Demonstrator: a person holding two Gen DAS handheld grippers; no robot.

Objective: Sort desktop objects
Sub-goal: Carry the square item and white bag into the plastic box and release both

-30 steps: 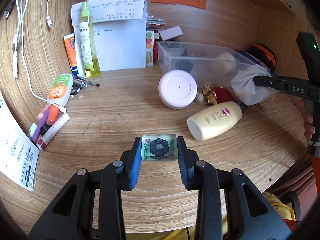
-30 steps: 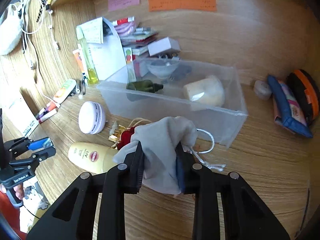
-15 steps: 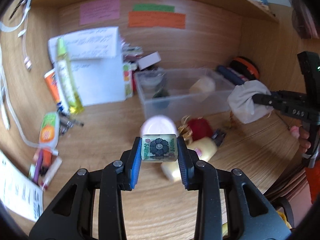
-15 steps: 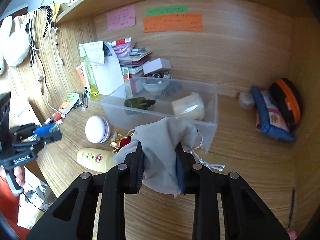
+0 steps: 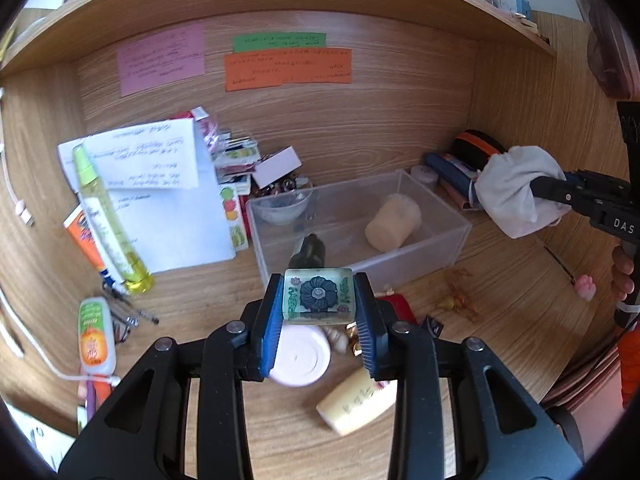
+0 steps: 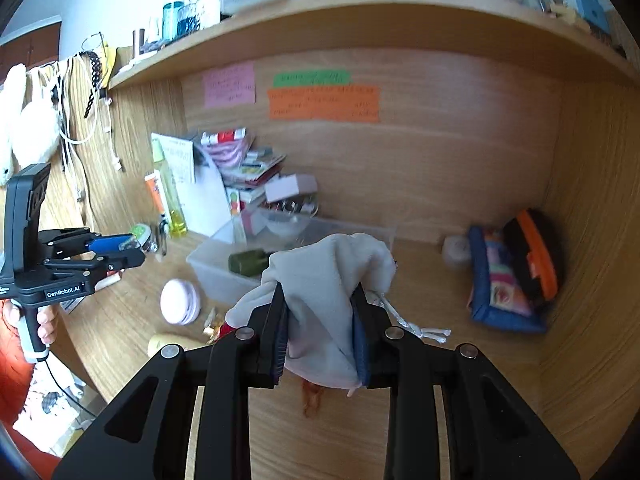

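My left gripper (image 5: pixel 319 320) is shut on a small green box with a dark flower print (image 5: pixel 319 295) and holds it above the desk, in front of the clear plastic bin (image 5: pixel 424 248). My right gripper (image 6: pixel 320 336) is shut on a grey cloth pouch (image 6: pixel 328 276) with a drawstring, held in the air to the right of the bin (image 6: pixel 208 270). The pouch also shows in the left wrist view (image 5: pixel 516 192). The bin holds a cream jar (image 5: pixel 392 222), a dark green bottle (image 5: pixel 308 248) and a small clear bowl (image 5: pixel 280 206).
On the desk lie a pink round case (image 5: pixel 300 356), a cream sunscreen tube (image 5: pixel 356 404), a red pouch (image 5: pixel 398 306) and gold trinkets (image 5: pixel 456 300). A yellow spray bottle (image 5: pixel 108 220), papers and tubes stand at the left. Blue and orange pouches (image 6: pixel 516 268) lie at the back right.
Both grippers have risen well above the desk with their loads. The left one has moved toward the bin with the green box; the pouch hangs higher beside the bin.
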